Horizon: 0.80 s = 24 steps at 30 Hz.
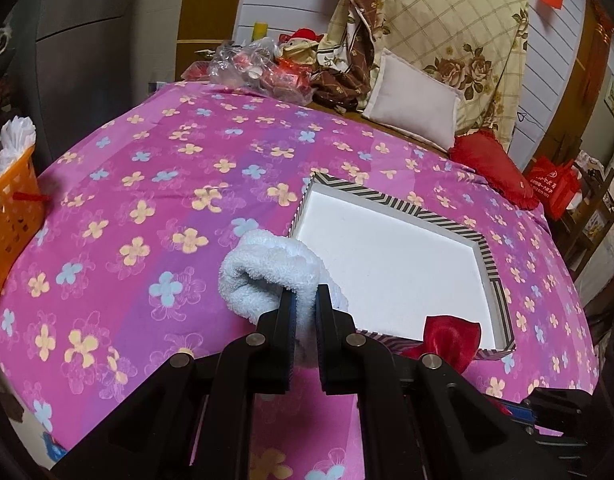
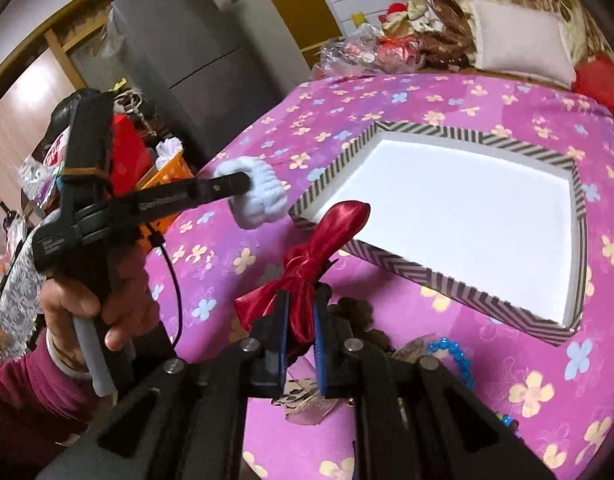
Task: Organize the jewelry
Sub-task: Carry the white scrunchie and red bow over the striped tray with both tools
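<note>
A shallow white tray with a black-and-white striped rim lies on the pink flowered bedspread; nothing lies inside it. My left gripper is shut on a fluffy white scrunchie, held just left of the tray's near corner; it also shows in the right wrist view. My right gripper is shut on a red satin bow, held over the tray's near left edge; the bow shows in the left wrist view. A blue bead bracelet and a dark hair piece lie on the bed beside my right gripper.
An orange basket stands at the bed's left edge. A pale pillow, a red cushion, folded quilts and a plastic bag of red items sit at the far end. A grey fridge stands beyond the bed.
</note>
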### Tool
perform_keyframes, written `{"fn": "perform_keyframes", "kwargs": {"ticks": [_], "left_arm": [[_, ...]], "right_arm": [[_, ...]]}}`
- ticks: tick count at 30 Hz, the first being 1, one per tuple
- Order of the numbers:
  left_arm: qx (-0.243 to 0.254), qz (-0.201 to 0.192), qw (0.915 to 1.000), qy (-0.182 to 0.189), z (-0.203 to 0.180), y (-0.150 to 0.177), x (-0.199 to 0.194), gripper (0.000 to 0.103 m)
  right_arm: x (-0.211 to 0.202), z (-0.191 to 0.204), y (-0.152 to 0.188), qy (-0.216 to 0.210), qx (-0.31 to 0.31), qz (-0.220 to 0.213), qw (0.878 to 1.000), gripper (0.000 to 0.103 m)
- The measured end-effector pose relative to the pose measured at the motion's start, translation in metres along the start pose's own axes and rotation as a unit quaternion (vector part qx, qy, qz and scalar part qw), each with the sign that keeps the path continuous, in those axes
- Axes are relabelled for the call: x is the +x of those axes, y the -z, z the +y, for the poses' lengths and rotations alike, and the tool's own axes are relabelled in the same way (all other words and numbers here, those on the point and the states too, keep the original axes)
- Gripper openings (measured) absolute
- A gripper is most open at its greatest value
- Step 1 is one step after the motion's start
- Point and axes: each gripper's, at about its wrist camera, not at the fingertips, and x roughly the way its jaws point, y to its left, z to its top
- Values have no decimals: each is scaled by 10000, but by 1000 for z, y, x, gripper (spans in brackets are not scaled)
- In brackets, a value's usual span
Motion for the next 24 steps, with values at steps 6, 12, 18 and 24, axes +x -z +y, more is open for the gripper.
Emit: {"fn": "perform_keyframes", "kwargs": {"ticks": [6, 12, 18, 24], "left_arm": [[14, 38, 10000, 14, -4, 1, 2, 9], [23, 89, 10000, -13, -4, 2, 6, 9], [15, 90, 10000, -14, -3, 2, 6, 9], [-10, 121, 9999, -28, -2, 3, 8, 9]], "right_arm": [[11, -18, 4, -105, 349, 172, 9992, 13], [9, -22, 9, 82, 316, 256, 9991, 14], [2, -36, 9, 73, 588, 218, 9980, 51], [1, -37, 17, 12, 545, 274, 9981, 51]]}}
